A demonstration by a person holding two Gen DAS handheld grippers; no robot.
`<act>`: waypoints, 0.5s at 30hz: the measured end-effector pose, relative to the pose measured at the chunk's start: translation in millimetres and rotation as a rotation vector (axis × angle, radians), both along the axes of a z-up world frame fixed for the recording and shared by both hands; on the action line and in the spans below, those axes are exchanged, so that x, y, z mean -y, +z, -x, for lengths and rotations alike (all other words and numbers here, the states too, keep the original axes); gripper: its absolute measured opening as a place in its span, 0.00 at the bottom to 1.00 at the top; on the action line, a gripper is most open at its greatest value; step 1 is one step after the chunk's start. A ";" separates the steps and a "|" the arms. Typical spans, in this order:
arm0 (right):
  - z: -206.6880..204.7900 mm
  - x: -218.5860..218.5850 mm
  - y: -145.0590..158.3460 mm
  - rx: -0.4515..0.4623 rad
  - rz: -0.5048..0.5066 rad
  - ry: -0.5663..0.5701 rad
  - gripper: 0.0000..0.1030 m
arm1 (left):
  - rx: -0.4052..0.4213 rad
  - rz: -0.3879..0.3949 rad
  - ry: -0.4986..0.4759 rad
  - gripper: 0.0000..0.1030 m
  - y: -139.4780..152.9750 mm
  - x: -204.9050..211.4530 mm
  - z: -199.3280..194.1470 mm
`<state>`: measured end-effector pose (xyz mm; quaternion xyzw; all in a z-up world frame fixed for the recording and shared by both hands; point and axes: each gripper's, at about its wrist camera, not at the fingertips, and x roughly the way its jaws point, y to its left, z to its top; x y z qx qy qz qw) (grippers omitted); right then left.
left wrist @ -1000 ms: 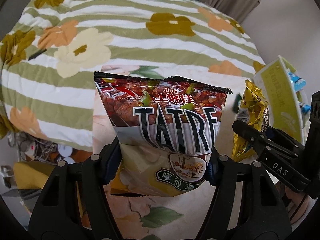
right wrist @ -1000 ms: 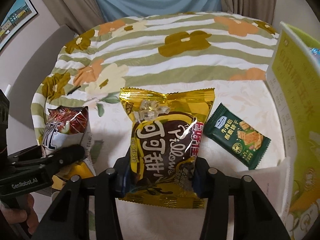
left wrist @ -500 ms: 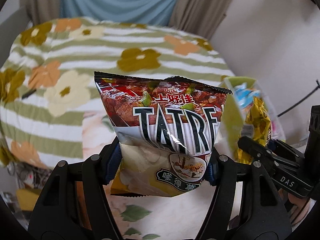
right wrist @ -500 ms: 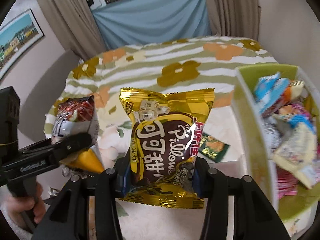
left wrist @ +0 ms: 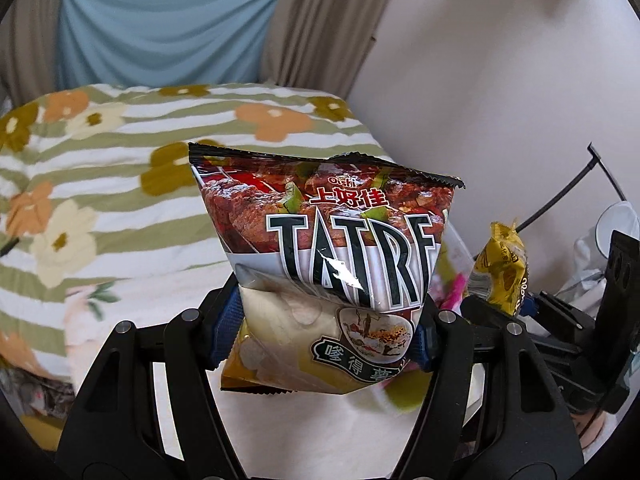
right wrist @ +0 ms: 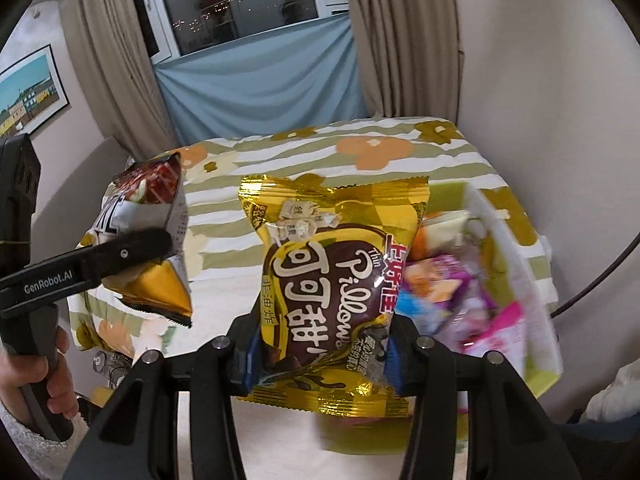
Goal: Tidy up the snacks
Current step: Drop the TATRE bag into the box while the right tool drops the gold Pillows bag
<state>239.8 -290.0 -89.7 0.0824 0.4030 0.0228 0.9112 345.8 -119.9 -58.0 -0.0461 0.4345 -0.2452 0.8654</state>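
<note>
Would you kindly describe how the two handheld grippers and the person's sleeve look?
Both grippers, left gripper and right gripper, have matte black angular fingers with silver screw heads and blue pads. The left one's side reads "GenRobot.AI" in white. The sleeve is light grey knit.

A blue cloth (right wrist: pixel 256 92) hangs under the dark window (right wrist: pixel 248 0), between beige curtains (right wrist: pixel 116 60). A framed picture (right wrist: pixel 30 94) hangs on the left wall, and a floral striped bedspread (left wrist: pixel 100 184) covers the bed.

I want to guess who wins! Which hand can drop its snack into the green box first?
Probably the right. Its gripper holds the gold bag right beside the green box. The left gripper with the chip bag sits farther from it.
</note>
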 end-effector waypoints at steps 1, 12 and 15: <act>2.7 10.9 -0.8 0.001 -0.001 -0.001 0.43 | -0.002 -0.006 -0.004 0.62 -1.2 15.5 -1.9; -0.2 113.9 -14.9 -0.029 -0.025 0.031 0.43 | -0.060 -0.015 0.006 0.71 -32.3 138.2 -37.1; -3.1 128.4 -19.6 -0.044 -0.031 0.046 0.43 | -0.078 -0.031 0.026 0.92 -43.2 150.1 -41.4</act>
